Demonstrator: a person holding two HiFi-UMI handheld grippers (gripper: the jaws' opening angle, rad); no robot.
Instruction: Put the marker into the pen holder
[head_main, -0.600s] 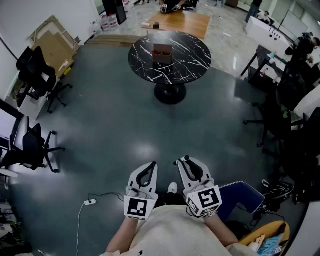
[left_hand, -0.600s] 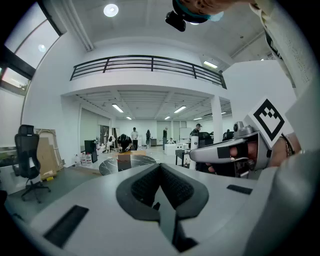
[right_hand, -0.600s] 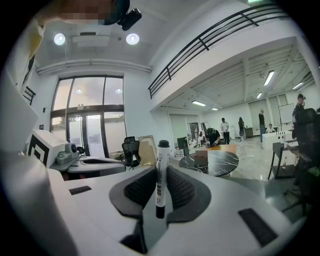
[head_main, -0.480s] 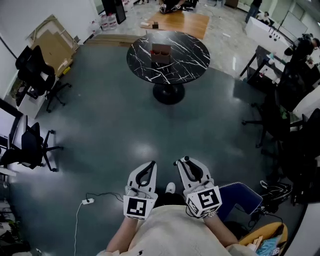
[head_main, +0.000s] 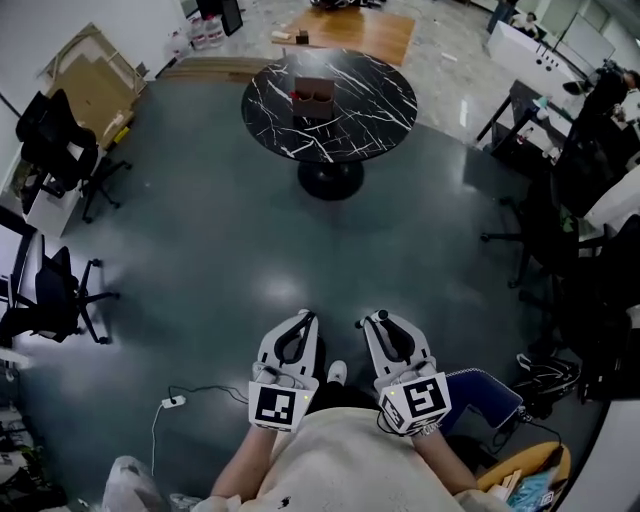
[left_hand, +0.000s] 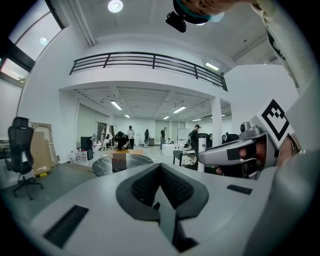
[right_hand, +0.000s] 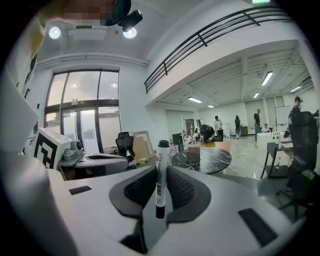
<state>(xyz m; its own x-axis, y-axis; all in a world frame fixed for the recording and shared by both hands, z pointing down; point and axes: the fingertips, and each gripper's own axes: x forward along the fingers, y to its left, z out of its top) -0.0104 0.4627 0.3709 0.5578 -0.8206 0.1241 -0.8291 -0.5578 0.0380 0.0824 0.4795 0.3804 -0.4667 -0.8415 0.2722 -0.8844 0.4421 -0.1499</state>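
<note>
Right claw: white moulded plastic shell with dark ribbed rubber pads, pinching a slim cylindrical marker with white barrel and black cap; marker upright, cap end uppermost, dark print running down the barrel, black lower end sunk between the pads

Left claw: same smooth white plastic and same dark ribbed pads, pressed together and empty; held low just beside the right claw, both close in front of the person's cream fabric top

Brown box-shaped pen holder: cardboard-like and open-topped, standing near the middle of a round bench with black stone-look top and white veins; bench carried on a single dark pedestal with a round foot; holder well apart from both claws and from the marker, across a stretch of smooth, glossy dark grey floor

Surroundings: black wheeled office chair at the left edge, flat brown cardboard sheets leaning against a white wall, small white power strip with thin cable lying on the floor near the left claw
</note>
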